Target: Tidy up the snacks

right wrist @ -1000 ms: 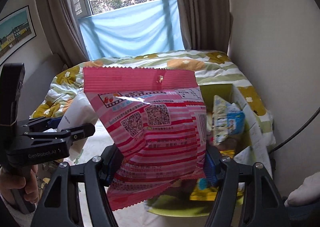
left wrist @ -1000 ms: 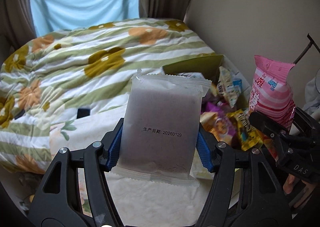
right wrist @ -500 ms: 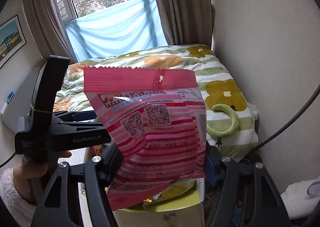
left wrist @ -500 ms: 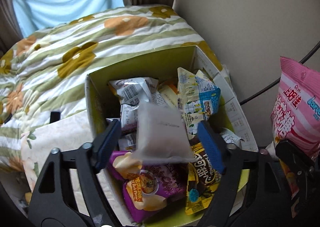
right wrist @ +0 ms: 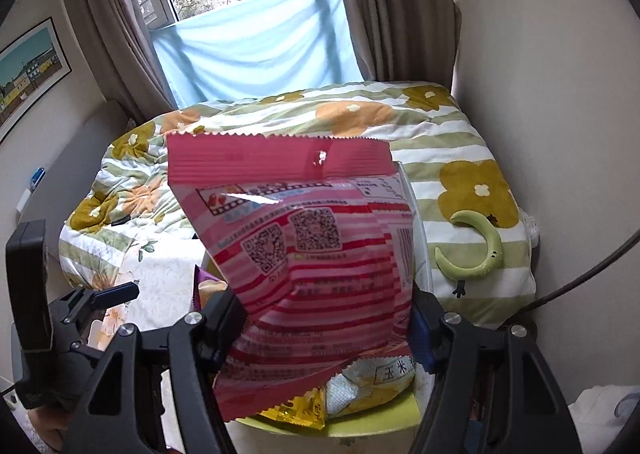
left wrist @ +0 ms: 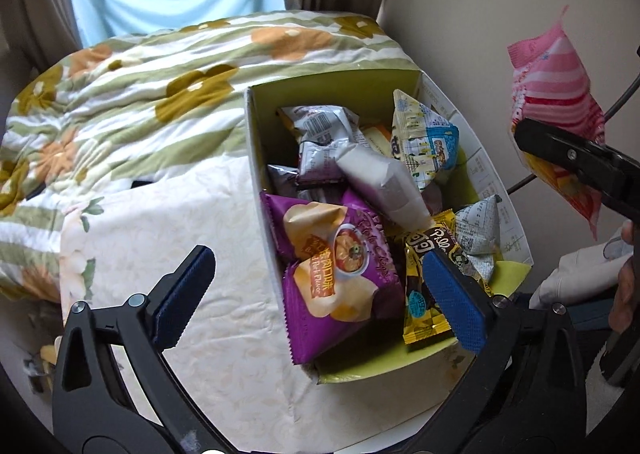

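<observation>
Left gripper [left wrist: 320, 290]: jaws opening wide, nothing between the pads, poised above the near end of the snack box [left wrist: 256, 158]. White packet [left wrist: 380, 182] lies inside on other snacks, beside the purple chip bag [left wrist: 336, 274]. Right gripper [right wrist: 324, 330]: clamped on the pink striped bag [right wrist: 312, 254], right of the box.

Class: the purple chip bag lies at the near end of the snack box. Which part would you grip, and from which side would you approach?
Probably the purple chip bag by its crimped near edge, which overhangs the box wall. Come from above on the near side, open jaws straddling that flat seam; the puffed middle would likely slip or crush.
</observation>
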Demonstrator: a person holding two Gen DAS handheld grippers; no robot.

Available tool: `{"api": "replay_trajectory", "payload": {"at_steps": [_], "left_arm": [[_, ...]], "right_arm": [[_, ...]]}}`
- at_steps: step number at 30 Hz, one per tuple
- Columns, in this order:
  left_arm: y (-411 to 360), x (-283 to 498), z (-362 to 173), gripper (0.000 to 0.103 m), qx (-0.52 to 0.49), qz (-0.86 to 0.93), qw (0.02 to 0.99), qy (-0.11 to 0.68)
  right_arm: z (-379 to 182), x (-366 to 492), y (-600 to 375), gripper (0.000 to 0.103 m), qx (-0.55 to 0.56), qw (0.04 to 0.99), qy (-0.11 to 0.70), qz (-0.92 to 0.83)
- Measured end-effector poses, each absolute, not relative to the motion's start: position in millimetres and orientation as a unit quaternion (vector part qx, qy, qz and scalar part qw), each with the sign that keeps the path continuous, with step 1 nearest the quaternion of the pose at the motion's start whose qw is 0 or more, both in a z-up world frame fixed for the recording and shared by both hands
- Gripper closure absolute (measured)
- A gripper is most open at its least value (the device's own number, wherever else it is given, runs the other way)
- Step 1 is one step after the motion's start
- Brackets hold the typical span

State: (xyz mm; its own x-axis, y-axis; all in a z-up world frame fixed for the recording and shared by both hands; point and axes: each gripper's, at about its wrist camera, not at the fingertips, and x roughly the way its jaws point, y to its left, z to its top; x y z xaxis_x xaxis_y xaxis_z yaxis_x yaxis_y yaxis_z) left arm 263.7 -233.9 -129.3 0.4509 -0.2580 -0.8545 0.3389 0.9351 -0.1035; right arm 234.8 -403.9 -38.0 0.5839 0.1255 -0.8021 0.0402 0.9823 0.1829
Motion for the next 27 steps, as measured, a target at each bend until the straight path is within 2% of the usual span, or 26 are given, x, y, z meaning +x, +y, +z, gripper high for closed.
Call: {"api": "replay_trajectory", "payload": {"at_steps": [6,7,9,20,27], "left_arm": [[-208.4,259.5,-120.6,0.000,0.030,-0.138,0.860,0.490],[-204.8,258.9,-120.9,0.000,0.028,-0.133,0.861,0.491],[-199.2,257.9,-123.7,0.000,0.027,-0.124,0.861,0.492],[-177.7,228.1,-144.5,0.000,0.018,-0.125,0.852,0.508],[-151.0,190.8,-105.5,0.000,0.023,-0.124,0.876,0.467]], "right_arm": [[-56.7,276.8,-393.3,0.035,0.070,0.871,0.485,0.044],[-61.2,279.2,-392.8,0.029,0.068,0.870,0.487,0.043],[-66.1,276.6,-393.0,0.001,0.073,0.873,0.481,0.036],[-70.6,218.3,-387.3,0.001,0.086,0.888,0.452,-0.007],[-37.7,177.7,-360.3,0.001,0.083,0.901,0.425,-0.008]]}}
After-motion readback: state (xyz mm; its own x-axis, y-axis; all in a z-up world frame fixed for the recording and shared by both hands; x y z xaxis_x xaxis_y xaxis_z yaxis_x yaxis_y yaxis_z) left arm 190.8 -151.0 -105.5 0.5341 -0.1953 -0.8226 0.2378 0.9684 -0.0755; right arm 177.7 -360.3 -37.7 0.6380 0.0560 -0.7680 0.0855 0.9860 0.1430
